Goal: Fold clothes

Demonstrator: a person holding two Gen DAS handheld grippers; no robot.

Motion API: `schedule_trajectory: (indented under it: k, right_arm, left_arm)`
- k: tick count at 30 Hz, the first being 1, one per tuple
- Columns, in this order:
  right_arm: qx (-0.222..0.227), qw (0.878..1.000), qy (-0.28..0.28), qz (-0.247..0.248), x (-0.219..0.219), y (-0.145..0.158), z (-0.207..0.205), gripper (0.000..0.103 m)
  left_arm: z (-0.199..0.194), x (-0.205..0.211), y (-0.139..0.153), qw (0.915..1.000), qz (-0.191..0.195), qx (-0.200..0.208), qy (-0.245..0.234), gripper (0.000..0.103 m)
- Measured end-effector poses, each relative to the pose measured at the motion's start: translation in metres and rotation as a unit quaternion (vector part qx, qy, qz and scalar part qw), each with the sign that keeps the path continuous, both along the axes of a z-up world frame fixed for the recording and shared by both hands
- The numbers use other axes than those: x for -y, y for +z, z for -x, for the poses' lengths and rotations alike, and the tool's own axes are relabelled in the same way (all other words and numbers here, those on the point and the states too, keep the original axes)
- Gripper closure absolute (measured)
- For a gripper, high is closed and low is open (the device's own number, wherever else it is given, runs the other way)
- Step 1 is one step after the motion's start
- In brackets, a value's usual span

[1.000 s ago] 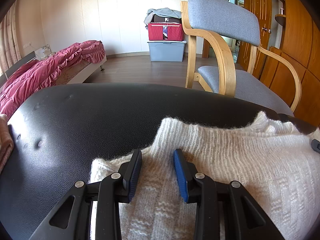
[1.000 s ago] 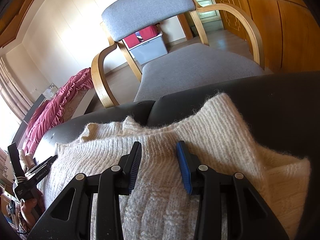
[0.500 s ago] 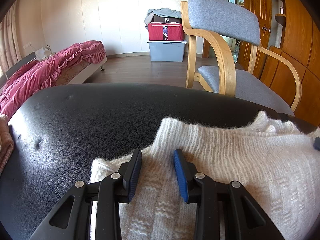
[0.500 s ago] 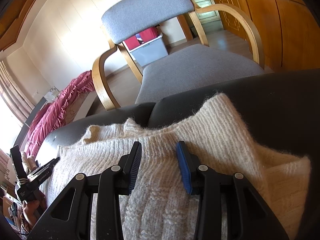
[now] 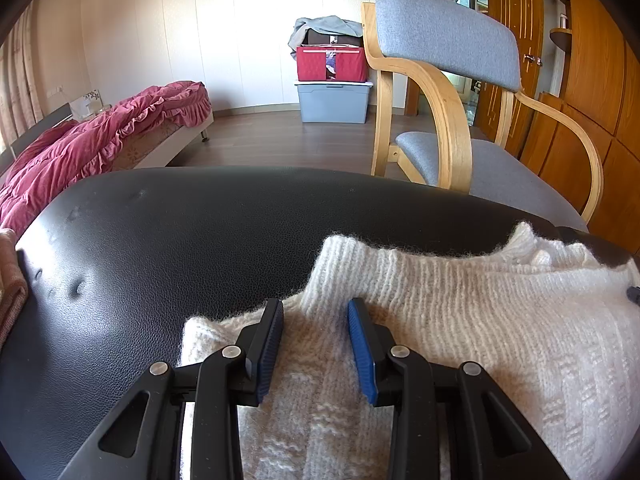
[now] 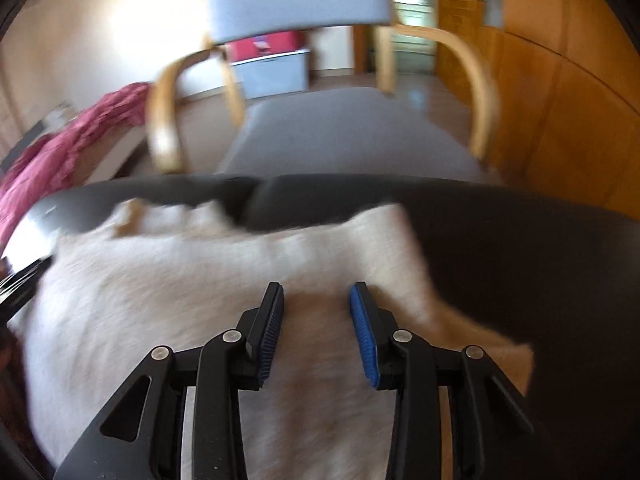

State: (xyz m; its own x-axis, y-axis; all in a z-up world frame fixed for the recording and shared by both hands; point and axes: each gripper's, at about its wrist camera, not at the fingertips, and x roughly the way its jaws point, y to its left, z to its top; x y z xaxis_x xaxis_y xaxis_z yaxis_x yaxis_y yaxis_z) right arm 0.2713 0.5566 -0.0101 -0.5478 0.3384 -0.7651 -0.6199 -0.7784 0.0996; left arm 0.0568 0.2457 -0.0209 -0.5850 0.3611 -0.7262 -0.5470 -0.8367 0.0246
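Note:
A cream knitted sweater (image 5: pixel 480 320) lies spread on a black leather surface (image 5: pixel 180 232). My left gripper (image 5: pixel 316 316) points down at the sweater's left part, where a sleeve is folded over. Its blue pads stand apart with flat knit between them, and nothing is pinched. In the blurred right wrist view, my right gripper (image 6: pixel 318 304) is over the sweater (image 6: pixel 180 280) near its right edge. Its jaws are closing with knit between them, and the pads do not press on it.
A grey wooden-armed chair (image 5: pixel 444 28) stands just beyond the leather surface. A bed with a red quilt (image 5: pixel 100 132) is at the left and stacked storage boxes (image 5: pixel 332 96) stand by the far wall. A brownish cloth (image 5: pixel 10 280) lies at the left edge. Wooden cabinets line the right.
The right wrist view has rolled so the chair now stands upright, and it is motion-blurred. The right jaws stand slightly closer together. The left view is unchanged.

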Motion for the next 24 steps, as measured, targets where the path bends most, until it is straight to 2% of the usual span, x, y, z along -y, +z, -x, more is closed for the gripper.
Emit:
schedule_trajectory:
  k: [3,7,12,21,24]
  right_arm:
    - [-0.013,1.000,-0.008,0.002,-0.002,-0.002,-0.003,0.066]
    - [-0.006,1.000,-0.005,-0.013,0.002,-0.002,-0.003,0.065]
    - [-0.027,1.000,-0.007,0.003,-0.002,-0.002,-0.008,0.064]
    - [-0.044,0.999,-0.007,0.018,-0.001,-0.002,-0.010,0.064]
    - [-0.049,0.998,-0.002,0.034,-0.005,0.001,-0.011,0.064]
  left_arm:
    - [0.001,0.001,0.000,1.0000,0.001,-0.001,-0.001,0.069]
    - [0.001,0.002,-0.001,1.0000,0.000,-0.001,-0.001,0.069]
    - [0.001,0.002,-0.001,1.0000,0.002,0.000,0.000,0.069]
    - [-0.004,-0.007,0.001,0.9996,0.027,-0.010,0.001,0.068]
    - [-0.004,-0.009,0.010,0.9992,0.040,0.000,-0.001,0.069]
